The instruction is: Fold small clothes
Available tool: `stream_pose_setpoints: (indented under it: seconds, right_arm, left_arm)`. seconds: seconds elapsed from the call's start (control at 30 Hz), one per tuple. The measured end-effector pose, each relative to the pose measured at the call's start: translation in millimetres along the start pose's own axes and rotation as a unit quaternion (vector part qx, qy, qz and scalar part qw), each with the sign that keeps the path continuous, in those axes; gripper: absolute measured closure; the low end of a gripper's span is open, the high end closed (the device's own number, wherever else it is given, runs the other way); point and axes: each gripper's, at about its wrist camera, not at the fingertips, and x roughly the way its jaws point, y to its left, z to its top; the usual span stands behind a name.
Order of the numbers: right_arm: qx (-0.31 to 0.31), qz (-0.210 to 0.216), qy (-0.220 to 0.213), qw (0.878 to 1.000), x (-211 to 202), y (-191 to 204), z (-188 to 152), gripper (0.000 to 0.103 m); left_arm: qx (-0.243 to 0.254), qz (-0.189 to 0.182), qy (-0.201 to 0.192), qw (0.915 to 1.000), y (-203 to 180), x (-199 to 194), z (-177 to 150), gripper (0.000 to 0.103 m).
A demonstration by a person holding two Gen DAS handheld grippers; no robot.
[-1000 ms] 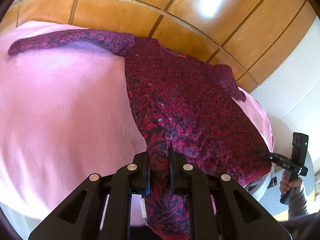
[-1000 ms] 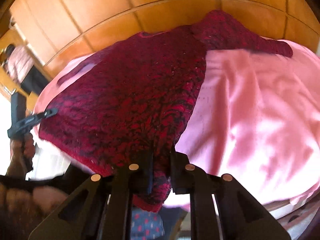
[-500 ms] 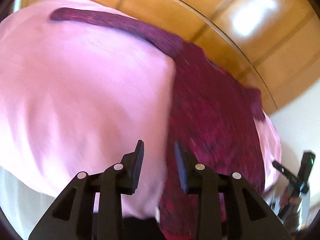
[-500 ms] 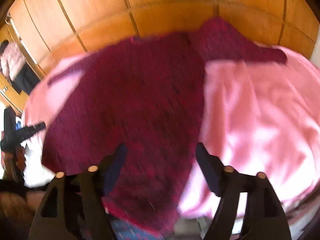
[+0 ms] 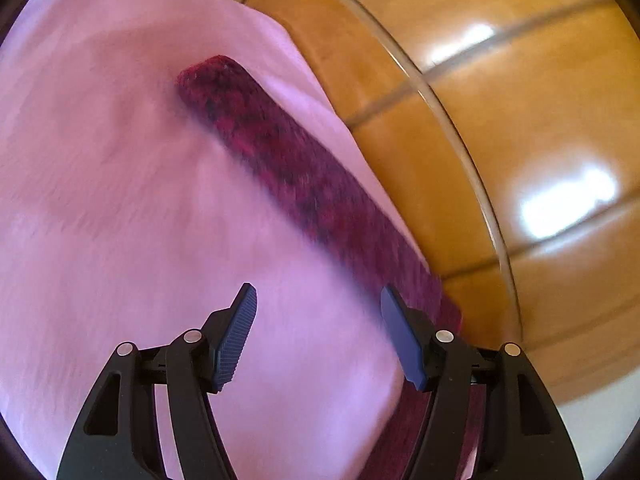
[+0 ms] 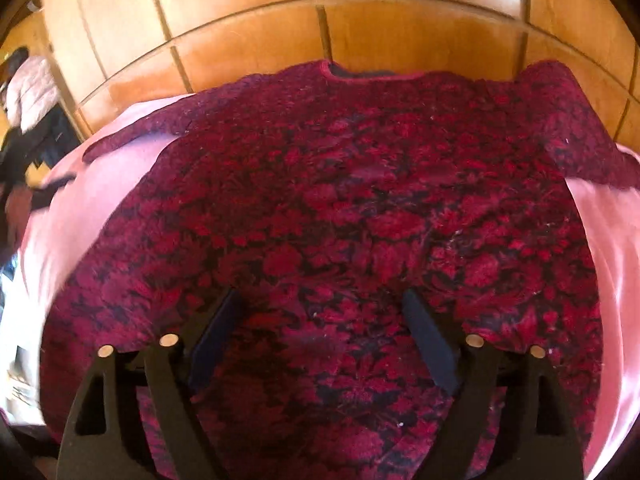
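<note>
A dark red patterned knit sweater lies spread flat on a pink sheet, neckline at the far side. In the left wrist view only one long sleeve shows, stretched diagonally across the pink sheet. My left gripper hovers over the sheet beside the sleeve's near end, its jaws opening with nothing between them. My right gripper hangs above the sweater's lower body, its jaws also opening and empty.
Glossy wooden panels rise right behind the pink surface, also in the right wrist view as wooden panels. At the far left a person in a light jacket is visible.
Both grippers have let go of the sweater's hem and spread their jaws. The left one swung left toward the outstretched sleeve; the right one shifted over the sweater's body.
</note>
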Motion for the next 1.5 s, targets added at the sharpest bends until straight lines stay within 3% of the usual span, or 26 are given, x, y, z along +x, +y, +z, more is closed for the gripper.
stream_pose_setpoints:
  seconds: [0.23,0.27,0.37,0.47,0.6,0.7,0.77,0.83,0.87,0.9,0.97,1.07,1.13,1.17,1.2,1.37,1.5]
  right_arm:
    - [-0.007,0.021,-0.005,1.000,9.5,-0.2,-5.3,0.002]
    - [-0.006,0.021,-0.006,1.000,10.6,0.2,-3.8,0.002]
    - [-0.007,0.025,-0.008,1.000,7.1,-2.7,-8.8,0.002]
    - [-0.006,0.021,-0.010,1.000,7.5,-2.6,-8.6,0.002]
    - [-0.007,0.019,-0.011,1.000,9.5,-1.6,-8.9,0.002]
    - [-0.004,0.020,-0.013,1.000,11.5,-0.5,-7.1,0.002]
    - [-0.003,0.021,-0.013,1.000,11.1,-1.3,-6.8,0.002]
    - [-0.003,0.021,-0.015,1.000,10.7,-1.8,-7.3,0.002]
    - [-0.004,0.021,-0.016,1.000,10.3,-2.1,-7.9,0.002]
    - [-0.005,0.021,-0.016,1.000,9.8,-2.0,-8.6,0.002]
    - [-0.004,0.020,-0.017,1.000,9.4,-2.0,-9.1,0.002]
    - [-0.004,0.017,-0.017,1.000,9.8,-0.4,-8.4,0.002]
    - [-0.003,0.015,-0.018,1.000,10.2,0.1,-7.9,0.002]
    - [-0.004,0.016,-0.017,1.000,9.9,-0.2,-8.4,0.002]
    - [-0.004,0.015,-0.018,1.000,9.8,0.0,-8.7,0.002]
    - [0.000,0.016,-0.020,1.000,10.9,0.2,-7.9,0.002]
    - [0.003,0.019,-0.023,1.000,10.7,-0.6,-9.2,0.002]
  left_arm:
    - [-0.038,0.028,-0.016,0.9988,4.7,50.6,49.9,0.040]
    - [-0.041,0.028,-0.019,0.9986,5.3,56.2,55.4,0.046]
    - [-0.031,0.046,-0.036,0.9978,5.1,62.9,69.3,0.094]
    - [-0.014,0.055,-0.073,0.9957,9.7,43.7,68.6,0.102]
    - [0.003,0.105,-0.112,0.9881,25.8,21.2,57.1,0.103]
    - [0.018,0.122,-0.072,0.9898,36.5,26.6,48.7,0.103]
    - [0.016,0.091,-0.055,0.9942,33.8,25.1,46.3,0.103]
    - [0.009,0.054,-0.051,0.9972,24.5,22.8,46.0,0.084]
    - [0.007,0.036,-0.052,0.9980,16.0,23.8,46.8,0.038]
    - [-0.005,0.029,-0.064,0.9975,10.2,26.1,47.2,0.011]
    - [-0.018,0.027,-0.068,0.9971,3.7,30.7,47.9,0.011]
    - [-0.028,0.052,-0.049,0.9971,-2.2,58.2,56.3,0.020]
    - [-0.027,0.066,-0.033,0.9969,-4.8,77.0,63.0,0.043]
    - [-0.022,0.078,-0.029,0.9963,-7.5,82.9,64.8,0.073]
    - [-0.011,0.080,-0.019,0.9966,-9.4,88.7,66.8,0.092]
    - [0.010,0.071,-0.069,0.9950,-13.2,53.8,52.6,0.094]
    - [0.013,0.104,-0.070,0.9920,-0.9,41.5,31.0,0.093]
